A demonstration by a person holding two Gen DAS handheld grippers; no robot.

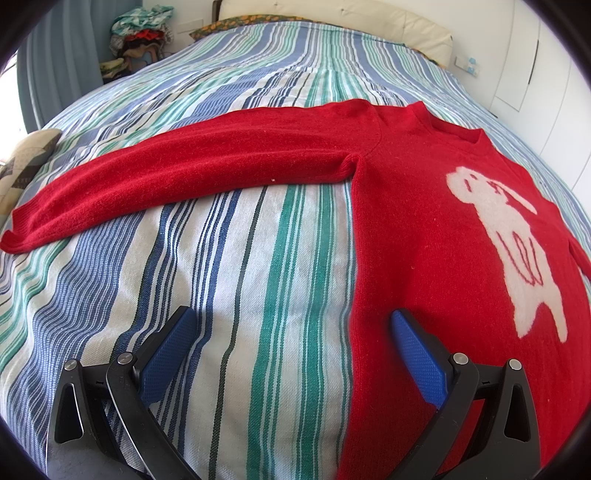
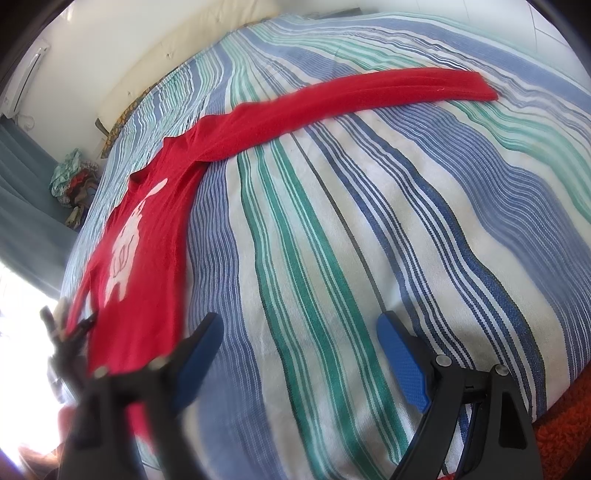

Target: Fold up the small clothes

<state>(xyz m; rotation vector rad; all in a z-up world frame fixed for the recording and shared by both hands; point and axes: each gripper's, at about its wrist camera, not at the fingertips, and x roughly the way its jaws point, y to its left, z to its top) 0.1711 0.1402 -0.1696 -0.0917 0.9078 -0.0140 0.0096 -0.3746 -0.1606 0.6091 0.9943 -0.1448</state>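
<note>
A small red sweater (image 1: pixel 424 229) with a white animal figure lies flat, front up, on the striped bed cover (image 1: pixel 258 277). One sleeve (image 1: pixel 166 184) stretches out to the left in the left wrist view. My left gripper (image 1: pixel 291 325) is open above the sweater's left side edge, nothing between its blue pads. In the right wrist view the sweater (image 2: pixel 155 236) lies at the left, its other sleeve (image 2: pixel 351 99) reaching far right. My right gripper (image 2: pixel 299 328) is open over bare cover just right of the sweater's side, holding nothing. The other gripper shows blurred at the left edge.
A pile of clothes (image 1: pixel 142 35) sits beyond the bed's far left corner. A cream headboard (image 1: pixel 332 16) and patterned pillow (image 1: pixel 236 24) lie at the far end. A patterned cushion (image 1: pixel 22 162) rests at the left edge. White cupboard doors (image 1: pixel 535 55) stand at right.
</note>
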